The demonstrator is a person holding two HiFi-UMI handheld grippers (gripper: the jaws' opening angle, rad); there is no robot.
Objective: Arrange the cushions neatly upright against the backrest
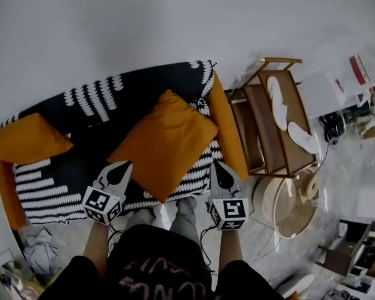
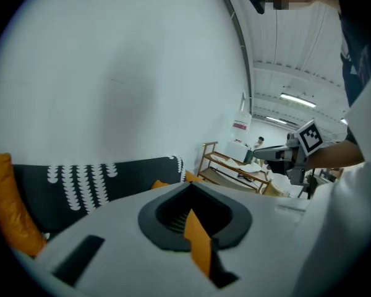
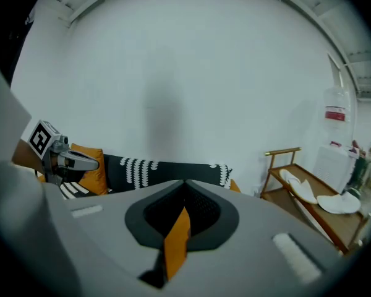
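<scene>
Sofa seat [image 1: 81,170] has an orange cushion [image 1: 165,144] that looks soft and light; grab a corner. Left tool [image 1: 126,165] and right tool [image 1: 217,164] are closed, holding nothing.

Your head view looks steeply down over the whole sofa [image 1: 50,186] from above. Your two gripper views sit low, near its front, facing roughly level at the backrest [image 2: 111,178] and wall [image 3: 173,73]. All three share the backrest and the wooden rack [image 1: 262,130].
</scene>
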